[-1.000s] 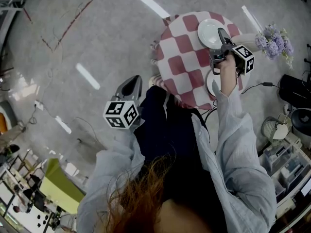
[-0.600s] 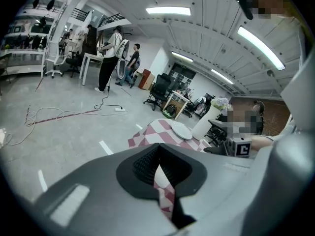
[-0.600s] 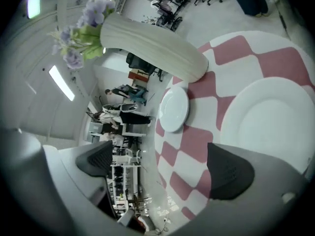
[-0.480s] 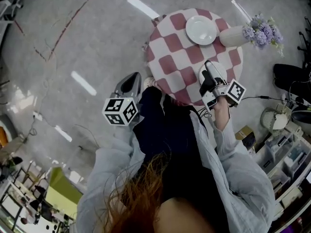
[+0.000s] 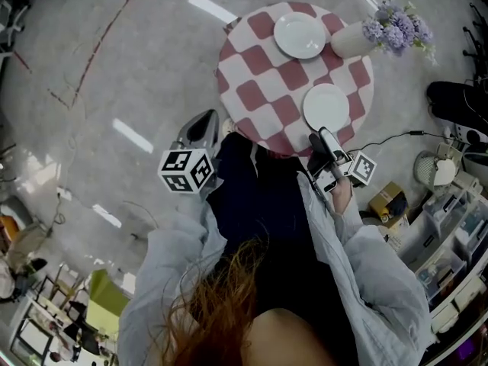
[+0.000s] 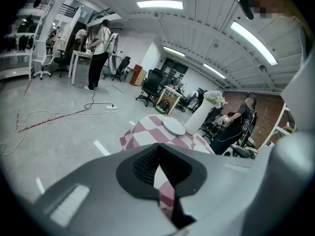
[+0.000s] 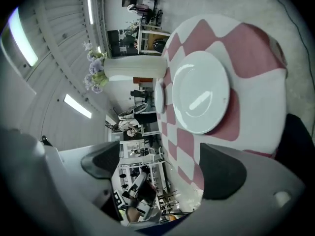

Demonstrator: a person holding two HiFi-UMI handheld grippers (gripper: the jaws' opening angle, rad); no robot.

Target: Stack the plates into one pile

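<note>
White vase (image 5: 345, 41) flanks far plate (image 5: 300, 35); right hand-held gripper (image 5: 320, 136) empty, spread though just narrowing; left one (image 5: 207, 122) apparently clenched.

plates: 2 (far plate (image 5: 300, 35), near plate (image 5: 326, 107)) | checked round table (image 5: 252, 67): 1 | vase of purple flowers (image 5: 352, 40): 1 | grippers: 2 (left gripper (image 5: 204, 120), right gripper (image 5: 322, 139))

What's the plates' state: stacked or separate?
Separate. The far plate lies flat by the vase; the near plate lies flat apart from it, with bare checked cloth between them.
</note>
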